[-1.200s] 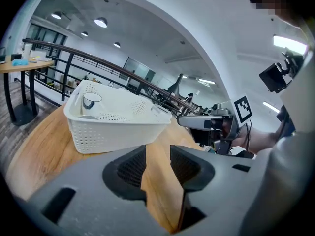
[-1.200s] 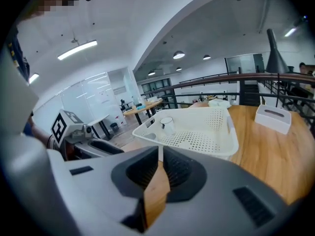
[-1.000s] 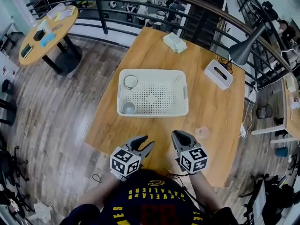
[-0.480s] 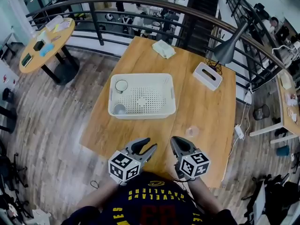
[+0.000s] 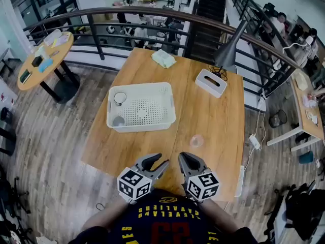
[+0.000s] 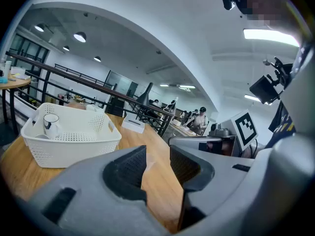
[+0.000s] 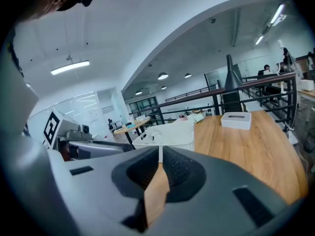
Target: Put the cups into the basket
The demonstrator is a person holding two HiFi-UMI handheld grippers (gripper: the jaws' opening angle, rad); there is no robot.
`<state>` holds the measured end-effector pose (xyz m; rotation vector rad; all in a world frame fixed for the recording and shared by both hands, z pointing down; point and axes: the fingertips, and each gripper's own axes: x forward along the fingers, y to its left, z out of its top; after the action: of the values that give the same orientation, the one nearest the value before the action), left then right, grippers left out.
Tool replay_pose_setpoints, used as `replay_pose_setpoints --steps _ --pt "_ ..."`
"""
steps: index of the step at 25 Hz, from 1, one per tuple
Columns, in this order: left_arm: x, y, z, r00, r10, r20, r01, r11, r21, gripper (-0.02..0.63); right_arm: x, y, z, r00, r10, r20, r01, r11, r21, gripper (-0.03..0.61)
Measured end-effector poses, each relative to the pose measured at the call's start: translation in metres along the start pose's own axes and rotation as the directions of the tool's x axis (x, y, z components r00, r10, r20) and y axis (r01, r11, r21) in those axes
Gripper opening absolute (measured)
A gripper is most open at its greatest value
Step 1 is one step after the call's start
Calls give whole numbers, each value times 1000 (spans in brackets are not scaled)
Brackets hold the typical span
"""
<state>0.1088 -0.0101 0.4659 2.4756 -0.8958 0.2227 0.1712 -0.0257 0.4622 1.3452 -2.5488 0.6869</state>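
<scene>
One clear cup [image 5: 196, 140] waits on the tabletop [image 5: 216, 113]. Our left tongs [image 5: 163, 160] are spread and our right tongs [image 5: 182, 157] pressed together, both empty. Next we should reach for it.

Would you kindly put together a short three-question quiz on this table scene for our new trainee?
1. How many things lie inside the white basket, and what are they?
2. True or false: the clear cup stands on the table, outside the basket.
3. The left gripper is: A) shut on a cup; B) open, with only the table showing between its jaws; C) reaching inside the basket.

Key:
1. Two cups, both near the basket's left wall.
2. True.
3. B.
</scene>
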Motion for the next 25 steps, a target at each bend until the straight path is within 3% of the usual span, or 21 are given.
replay_pose_setpoints --steps 14,25 --pt "26 -38 -14 996 -75 -38 76 996 38 158 -44 -27 -10 995 -88 44 88 996 14 34" --pt "16 -42 -24 998 -59 -29 60 997 39 158 -41 -17 -21 998 -51 21 51 999 3 34"
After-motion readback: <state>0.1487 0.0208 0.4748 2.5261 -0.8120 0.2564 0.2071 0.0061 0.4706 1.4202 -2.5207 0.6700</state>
